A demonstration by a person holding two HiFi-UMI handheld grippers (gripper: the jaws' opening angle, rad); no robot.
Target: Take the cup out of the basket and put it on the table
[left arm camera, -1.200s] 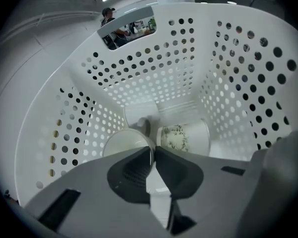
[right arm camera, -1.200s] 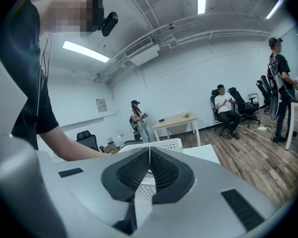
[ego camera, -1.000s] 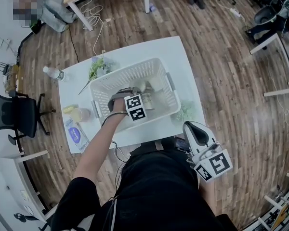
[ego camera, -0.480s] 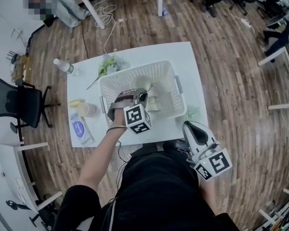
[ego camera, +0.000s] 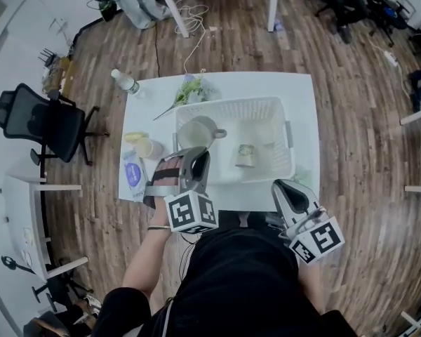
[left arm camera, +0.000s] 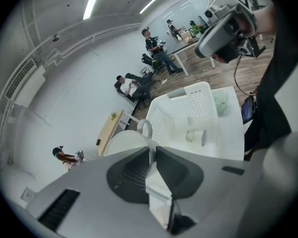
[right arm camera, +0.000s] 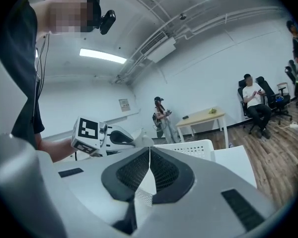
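While the white surface (ego camera: 298,93) carries everything, the largest thing on it is a white basket (ego camera: 270,102) with perforated walls. The basket sits just ahead of the left gripper (ego camera: 197,157) and lower than its tips.

The left gripper's jaws are nearly together, pinching the wall of the cup (ego camera: 194,133) at the rim. One jaw is inside the mouth and the other outside. The cup hangs in the air at the gripper's tips, over the left end of the basket. It is plain white to pale cream, round, with a wide open mouth and a pale inside. A loop handle (left arm camera: 145,128) sticks out from its side, just beyond the jaw tips.

The right gripper (ego camera: 286,190) is held close to the person's body, with its jaws pressed fully together and nothing between them. The basket lies ahead of it.

Beyond the left gripper and to its right, a small container (ego camera: 244,155) with a greenish pattern lies on its side on the basket floor. Past the basket's far left corner are some green sprigs (ego camera: 189,90), and further left a clear bottle (ego camera: 126,81).
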